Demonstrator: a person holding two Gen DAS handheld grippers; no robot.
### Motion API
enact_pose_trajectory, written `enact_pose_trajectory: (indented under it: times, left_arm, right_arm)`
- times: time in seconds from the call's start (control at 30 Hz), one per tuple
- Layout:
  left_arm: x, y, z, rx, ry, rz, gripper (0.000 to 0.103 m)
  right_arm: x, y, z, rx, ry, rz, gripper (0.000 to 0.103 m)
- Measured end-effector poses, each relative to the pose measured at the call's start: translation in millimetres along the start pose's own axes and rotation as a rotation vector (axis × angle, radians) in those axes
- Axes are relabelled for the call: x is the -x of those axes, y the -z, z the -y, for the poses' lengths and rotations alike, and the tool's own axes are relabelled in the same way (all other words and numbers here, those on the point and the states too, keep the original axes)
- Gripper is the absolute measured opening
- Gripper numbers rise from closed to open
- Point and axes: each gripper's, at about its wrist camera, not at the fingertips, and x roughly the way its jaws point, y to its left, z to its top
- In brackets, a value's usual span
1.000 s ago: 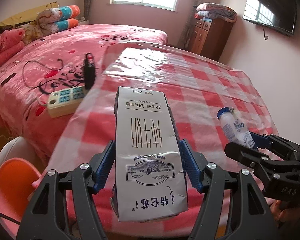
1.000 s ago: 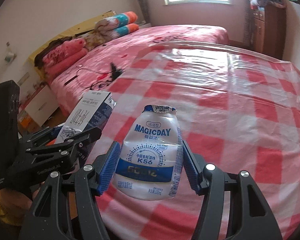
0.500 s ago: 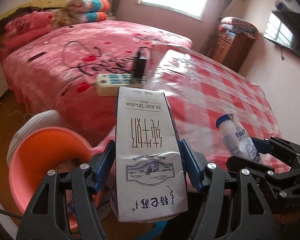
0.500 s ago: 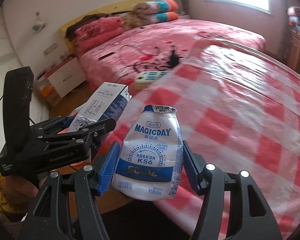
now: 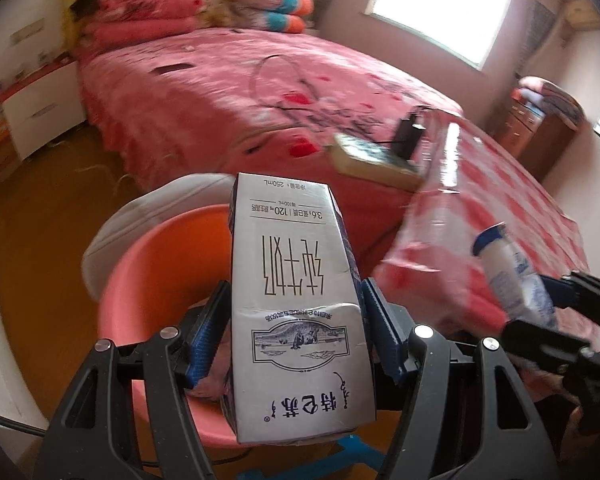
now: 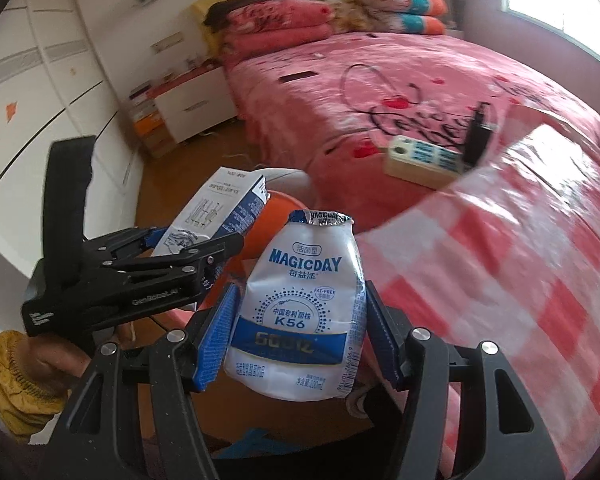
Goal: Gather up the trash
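My left gripper (image 5: 296,332) is shut on a white milk carton (image 5: 296,300), held above an orange bin (image 5: 156,272) that has pinkish trash in its bottom. In the right wrist view the same carton (image 6: 216,208) and left gripper (image 6: 192,248) appear at the left, over the bin (image 6: 260,228). My right gripper (image 6: 300,328) is shut on a crumpled white MAGICDAY yogurt bottle (image 6: 300,304). That bottle (image 5: 512,276) and the right gripper (image 5: 540,304) show at the right edge of the left wrist view, beside the table corner.
A table with a red checked plastic cover (image 6: 520,280) lies to the right. A pink bed (image 5: 260,92) fills the back, with a power strip and plugged adapter (image 5: 376,156) on it. White cabinet and drawers (image 6: 188,100) stand left. A hand in a yellow sleeve (image 6: 16,380) grips the left tool.
Both grippers swung left off the checked table toward the floor side, each still holding its item. The orange bin has come in under the carton, and the views rolled.
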Motion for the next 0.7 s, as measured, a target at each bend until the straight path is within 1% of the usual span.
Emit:
enact_pose_trajectory:
  times: [0.13,0.23,0.37,0.4,0.43,0.5,0.53,0.57,0.63,0.7]
  left_arm:
    - [-7,5,-26,0.049,-0.039,-0.017,0.066]
    - [-13,9,-39,0.074,-0.053,-0.031,0.067]
    - [-20,12,-50,0.083,-0.076,-0.044,0.067]
    - [-22,13,-52,0.086,-0.087,-0.052,0.067]
    - [-24,14,-54,0.088,-0.092,-0.06,0.067]
    - [-27,15,-57,0.092,-0.108,-0.072,0.07]
    - [-27,15,-58,0.092,-0.113,-0.071,0.075]
    - [-27,15,-59,0.092,-0.116,-0.069,0.077]
    - [-28,15,-59,0.087,-0.121,-0.07,0.079]
    - [-28,14,-57,0.083,-0.125,-0.068,0.08]
  right_arm:
    - [-16,-10,-17,0.048,-0.038,-0.013,0.062]
    - [-30,-16,-29,0.081,-0.061,-0.032,0.062]
    - [-50,-20,-45,0.128,-0.083,-0.06,0.062]
    - [-54,-21,-46,0.133,-0.079,-0.063,0.065]
    - [-59,-21,-48,0.137,-0.068,-0.07,0.074]
    - [-65,-21,-46,0.131,-0.057,-0.075,0.082]
    - [-66,-20,-44,0.122,-0.052,-0.072,0.084]
    - [-65,-18,-41,0.108,-0.057,-0.068,0.085]
    - [-62,-17,-35,0.085,-0.062,-0.061,0.089]
    - [-54,-15,-28,0.057,-0.042,-0.04,0.09]
